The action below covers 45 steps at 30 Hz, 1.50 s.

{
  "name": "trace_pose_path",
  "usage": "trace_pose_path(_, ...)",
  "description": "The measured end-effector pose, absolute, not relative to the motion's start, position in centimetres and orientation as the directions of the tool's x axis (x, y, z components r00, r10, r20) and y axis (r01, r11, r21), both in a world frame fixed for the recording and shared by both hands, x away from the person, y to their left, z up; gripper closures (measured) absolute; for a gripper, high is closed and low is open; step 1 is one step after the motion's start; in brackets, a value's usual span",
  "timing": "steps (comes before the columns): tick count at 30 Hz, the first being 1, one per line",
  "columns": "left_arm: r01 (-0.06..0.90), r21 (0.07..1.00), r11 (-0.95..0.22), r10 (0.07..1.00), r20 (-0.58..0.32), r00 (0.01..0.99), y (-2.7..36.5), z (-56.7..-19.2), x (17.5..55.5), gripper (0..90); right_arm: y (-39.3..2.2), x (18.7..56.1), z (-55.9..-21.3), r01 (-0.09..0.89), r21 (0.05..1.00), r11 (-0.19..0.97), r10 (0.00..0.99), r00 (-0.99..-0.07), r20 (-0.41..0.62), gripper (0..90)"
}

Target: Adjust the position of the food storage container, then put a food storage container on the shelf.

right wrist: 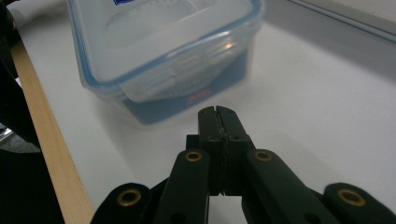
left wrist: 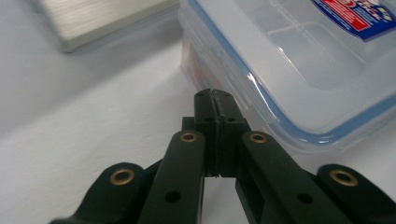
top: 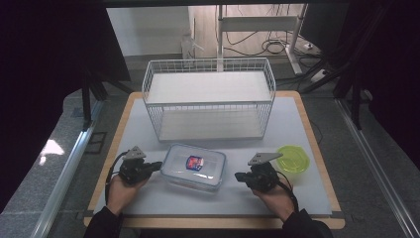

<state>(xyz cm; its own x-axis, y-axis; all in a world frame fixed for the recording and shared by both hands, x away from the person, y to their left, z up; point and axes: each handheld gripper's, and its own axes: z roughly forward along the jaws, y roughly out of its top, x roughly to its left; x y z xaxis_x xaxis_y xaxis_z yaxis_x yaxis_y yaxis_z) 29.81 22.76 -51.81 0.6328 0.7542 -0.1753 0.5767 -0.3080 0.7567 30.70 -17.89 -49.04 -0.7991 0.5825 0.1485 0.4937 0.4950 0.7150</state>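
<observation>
I have the clear plastic food container lying flat on the white tabletop, near the front edge and between my two hands. It is a rectangular box with rounded corners, see-through walls and a see-through lid on top. A blue seal line runs round the rim of the lid, and a red and blue label sits in the middle of the lid. In the left gripper view I can make out moulded ridges in the lid and a locking flap down the near end. In the right gripper view the box's lower part looks blue through the wall, with a small red mark low on the end flap.

My left gripper has its jaws pressed together with nothing between them, the tip just beside the container's left end; from the left gripper view I cannot tell whether it touches the flap. My right gripper also has its jaws together and empty, pointing at the container's right end and a little apart from it.

Behind the container stands a white wire basket shelf. A lime green round lid lies on the tabletop just behind my right hand.
</observation>
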Motion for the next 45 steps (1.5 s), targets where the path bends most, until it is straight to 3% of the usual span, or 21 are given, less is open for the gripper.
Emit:
trace_pose_path(16, 0.559, 0.73, -0.393, 0.669, -0.189, 0.718, 18.3, -51.8, 28.2, 90.0, -19.6, 31.8, -49.2, 0.539, 0.701, 0.466, 0.678, -0.727, 0.109, 90.0)
trace_pose_path(20, 0.536, 0.725, -0.433, 0.676, -0.132, 0.725, 17.5, -51.7, 27.9, 89.9, -19.9, 31.9, -49.2, 0.541, 0.702, 0.462, 0.685, -0.721, 0.105, 90.0)
trace_pose_path(24, 0.523, 0.742, -0.42, 0.689, -0.114, 0.715, 18.4, -51.4, 27.8, 74.6, -20.0, 31.6, -48.8, 0.513, 0.715, 0.475, 0.68, -0.73, 0.073, 84.8)
trace_pose_path(26, 0.504, 0.75, -0.429, 0.703, -0.074, 0.708, 18.7, -51.2, 27.6, 61.3, -20.1, 31.6, -48.7, 0.509, 0.719, 0.474, 0.681, -0.729, 0.067, 82.8)
trace_pose_path(29, 0.496, 0.749, -0.439, 0.712, -0.046, 0.7, 19.4, -51.2, 27.2, 35.9, -20.8, 31.4, -48.5, 0.505, 0.729, 0.462, 0.692, -0.72, 0.059, 71.8)
trace_pose_path(30, 0.496, 0.749, -0.439, 0.712, -0.046, 0.7, 19.4, -51.2, 27.2, 31.4, -20.8, 31.4, -48.5, 0.505, 0.729, 0.462, 0.692, -0.72, 0.059, 71.8)
trace_pose_path(31, 0.515, 0.747, -0.42, 0.722, -0.069, 0.688, 19.7, -51.2, 27.1, 28.1, -21.1, 31.3, -48.3, 0.501, 0.736, 0.456, 0.698, -0.714, 0.054, 65.3)
trace_pose_path(37, 0.535, 0.769, -0.348, 0.729, -0.137, 0.671, 20.3, -51.0, 27.3, 12.8, -21.7, 31.3, -48.0, 0.498, 0.75, 0.436, 0.698, -0.713, 0.067, 46.4)
trace_pose_path(45, 0.504, 0.794, -0.341, 0.713, -0.131, 0.688, 20.7, -51.2, 27.5, 7.2, -21.7, 31.3, -47.9, 0.468, 0.774, 0.427, 0.668, -0.74, 0.079, 27.5)
